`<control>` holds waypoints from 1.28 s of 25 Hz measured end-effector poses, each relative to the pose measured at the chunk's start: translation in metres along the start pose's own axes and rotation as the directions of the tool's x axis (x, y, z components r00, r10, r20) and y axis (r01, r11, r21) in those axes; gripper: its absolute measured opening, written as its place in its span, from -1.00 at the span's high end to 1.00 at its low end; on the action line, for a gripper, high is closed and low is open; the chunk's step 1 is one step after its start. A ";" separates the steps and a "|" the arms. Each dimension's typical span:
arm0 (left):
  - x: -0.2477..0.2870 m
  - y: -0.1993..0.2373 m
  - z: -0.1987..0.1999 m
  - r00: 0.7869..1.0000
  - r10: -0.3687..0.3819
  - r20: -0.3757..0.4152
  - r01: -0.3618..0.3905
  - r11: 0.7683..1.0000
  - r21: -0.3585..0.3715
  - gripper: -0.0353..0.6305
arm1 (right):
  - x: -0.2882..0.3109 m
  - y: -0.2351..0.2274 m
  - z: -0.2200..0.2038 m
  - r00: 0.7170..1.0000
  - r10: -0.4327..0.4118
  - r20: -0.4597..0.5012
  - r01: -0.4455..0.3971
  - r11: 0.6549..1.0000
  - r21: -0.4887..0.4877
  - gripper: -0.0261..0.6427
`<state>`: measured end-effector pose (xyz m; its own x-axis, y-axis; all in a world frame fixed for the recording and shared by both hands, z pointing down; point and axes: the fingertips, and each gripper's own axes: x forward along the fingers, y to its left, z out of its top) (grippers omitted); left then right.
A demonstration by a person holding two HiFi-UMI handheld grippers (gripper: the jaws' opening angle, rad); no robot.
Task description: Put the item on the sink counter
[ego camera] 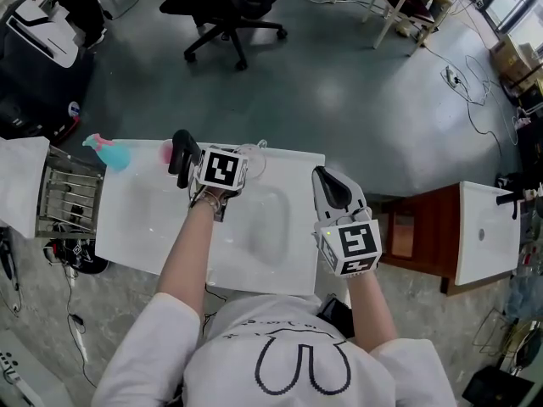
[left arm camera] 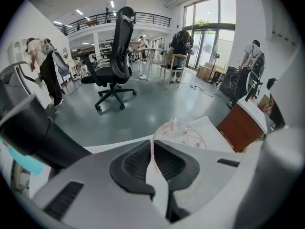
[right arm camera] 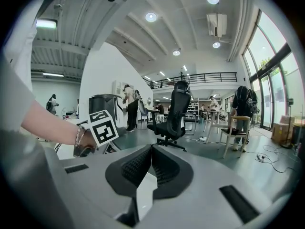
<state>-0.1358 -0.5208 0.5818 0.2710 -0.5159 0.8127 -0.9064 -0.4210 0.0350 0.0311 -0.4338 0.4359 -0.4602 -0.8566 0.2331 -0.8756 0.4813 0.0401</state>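
A clear cup with pink prints (left arm camera: 183,136) is the item. Its rim runs between the pads of my left gripper (left arm camera: 152,146), which is shut on it. In the head view the cup (ego camera: 255,154) shows just right of the left gripper (ego camera: 240,161), over the back edge of the white sink counter (ego camera: 136,219). Whether it rests on the counter I cannot tell. My right gripper (ego camera: 327,175) hovers at the counter's right edge. Its jaws (right arm camera: 151,149) are shut with nothing between them.
A black faucet (ego camera: 181,156) stands just left of the left gripper. A teal spray bottle (ego camera: 110,153) and a pink thing (ego camera: 166,151) sit at the back left. A dish rack (ego camera: 68,195) hangs off the left end. The basin (ego camera: 271,219) lies mid-counter. A brown cabinet (ego camera: 417,227) is to the right.
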 end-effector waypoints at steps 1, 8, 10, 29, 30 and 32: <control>0.001 0.000 0.000 1.000 -0.003 0.000 0.003 1.000 -0.007 0.82 | 0.000 0.000 0.000 1.000 0.001 -0.001 -0.001 1.000 -0.001 0.84; 0.004 0.003 -0.001 1.000 0.002 0.006 -0.002 1.000 -0.001 0.81 | 0.003 0.002 0.002 1.000 0.013 0.001 -0.013 1.000 -0.010 0.84; 0.004 0.003 -0.001 1.000 0.003 0.010 -0.003 1.000 -0.002 0.81 | 0.002 0.003 0.002 1.000 0.016 0.002 -0.016 1.000 -0.012 0.84; -0.035 -0.008 0.006 0.988 0.010 0.155 0.011 0.991 -0.137 -0.10 | -0.013 0.018 0.011 0.998 0.055 0.028 -0.055 0.998 -0.020 0.84; -0.040 -0.010 0.007 0.986 0.011 0.167 0.012 0.991 -0.135 -0.10 | -0.014 0.019 0.013 0.998 0.058 0.034 -0.057 0.998 -0.020 0.84; -0.050 -0.014 0.007 0.981 0.004 0.193 0.024 0.989 -0.144 -0.10 | -0.017 0.022 0.018 0.997 0.069 0.047 -0.068 0.997 -0.022 0.84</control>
<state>-0.1341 -0.4944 0.5370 0.3247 -0.6516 0.6855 -0.9367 -0.3218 0.1378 0.0170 -0.4115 0.4148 -0.5260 -0.8290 0.1897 -0.8388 0.5425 0.0450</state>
